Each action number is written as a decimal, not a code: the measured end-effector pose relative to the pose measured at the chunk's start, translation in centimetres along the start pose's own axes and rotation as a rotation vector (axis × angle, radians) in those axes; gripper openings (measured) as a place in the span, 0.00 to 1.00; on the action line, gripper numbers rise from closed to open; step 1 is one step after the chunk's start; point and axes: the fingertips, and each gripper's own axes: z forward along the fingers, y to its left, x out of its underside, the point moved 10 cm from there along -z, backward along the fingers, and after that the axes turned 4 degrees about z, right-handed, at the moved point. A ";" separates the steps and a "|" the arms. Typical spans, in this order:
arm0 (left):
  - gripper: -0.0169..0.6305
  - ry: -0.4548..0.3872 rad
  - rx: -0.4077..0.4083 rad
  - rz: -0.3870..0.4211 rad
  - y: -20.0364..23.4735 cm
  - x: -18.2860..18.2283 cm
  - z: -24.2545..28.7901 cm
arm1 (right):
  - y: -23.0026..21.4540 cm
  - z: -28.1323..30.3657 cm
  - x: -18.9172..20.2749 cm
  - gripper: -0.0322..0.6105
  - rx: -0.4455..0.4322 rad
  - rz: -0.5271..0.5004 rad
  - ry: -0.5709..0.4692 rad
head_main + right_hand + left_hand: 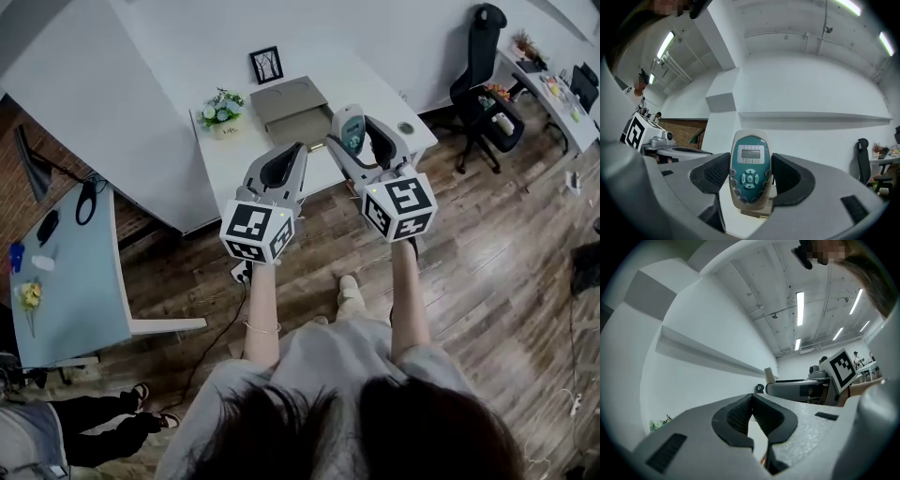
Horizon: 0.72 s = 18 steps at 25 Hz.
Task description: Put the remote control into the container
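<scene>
Remote (352,128) is pinched in the right gripper (750,176), with both pads on its long sides. It stands upright between the jaws, long axis running out along them, keypad and display facing the gripper camera, and its top end pokes out past the jaw tips. Left gripper (751,414) has its jaws pressed together on nothing and is held up beside the right one. Both grippers are off the desk (370,86). Container (291,105) is the flat grey-tan box lying on the desk, between a small flower pot (221,109) and the right gripper's tips, with a picture frame (266,64) behind it. Key relation: in the head view the box lies to the left of the remote and below it, roughly ahead of the gap between the two grippers. The right side already has the load, so I judge it makes the move: shift left, go down, and tip the remote so its long axis lines up with the box's longer side before letting go. Grab looks done, transfer not yet. Risk: remote catching the box rim.
</scene>
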 end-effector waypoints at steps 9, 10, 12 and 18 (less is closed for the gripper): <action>0.03 0.014 -0.104 -0.002 2.8 1.4 7.2 | -6.8 6.5 1.3 0.49 -0.112 0.003 0.025; 0.03 0.011 -0.117 -0.006 3.0 1.6 8.0 | -7.5 7.1 1.4 0.49 -0.126 0.002 0.029; 0.03 0.009 -0.140 -0.011 3.2 2.0 9.6 | -9.1 8.2 1.8 0.49 -0.152 -0.003 0.038; 0.03 0.033 -0.209 -0.020 3.8 3.2 13.0 | -12.8 11.1 2.8 0.49 -0.226 0.002 0.061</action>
